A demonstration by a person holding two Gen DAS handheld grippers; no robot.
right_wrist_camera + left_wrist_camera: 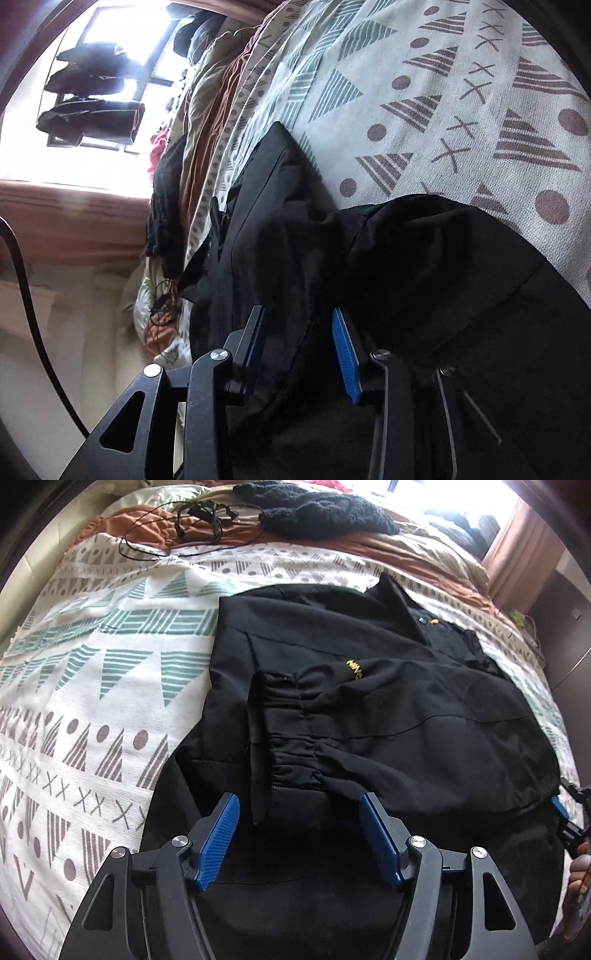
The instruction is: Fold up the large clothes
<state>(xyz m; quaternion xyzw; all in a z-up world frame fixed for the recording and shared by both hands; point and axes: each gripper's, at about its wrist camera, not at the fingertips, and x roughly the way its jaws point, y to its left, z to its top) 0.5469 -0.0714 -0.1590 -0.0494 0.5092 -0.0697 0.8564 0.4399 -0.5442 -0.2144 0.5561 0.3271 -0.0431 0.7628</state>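
— How many things do you have on the bed now?

— You have one black jacket (369, 709) with two elastic cuffs (284, 731) laid on it, one patterned bedspread (92, 701), one black knitted garment (321, 517) and one tangle of black cable (199, 520).

— And grippers?

— You hold two: the left gripper (299, 834) and the right gripper (301, 350), each with two blue pads (218, 842).

A patterned bedspread (110, 709) covers the bed, white with teal striped triangles, brown dots and crosses. Toward the far edge lies a rust-orange quilt (147, 531), a tangle of thin black cable (199, 520) resting on it. Beside the cable, a black knitted garment (325, 513) sits bunched. Beyond the bed, a bright window (107, 92) with dark clothes hanging before it.
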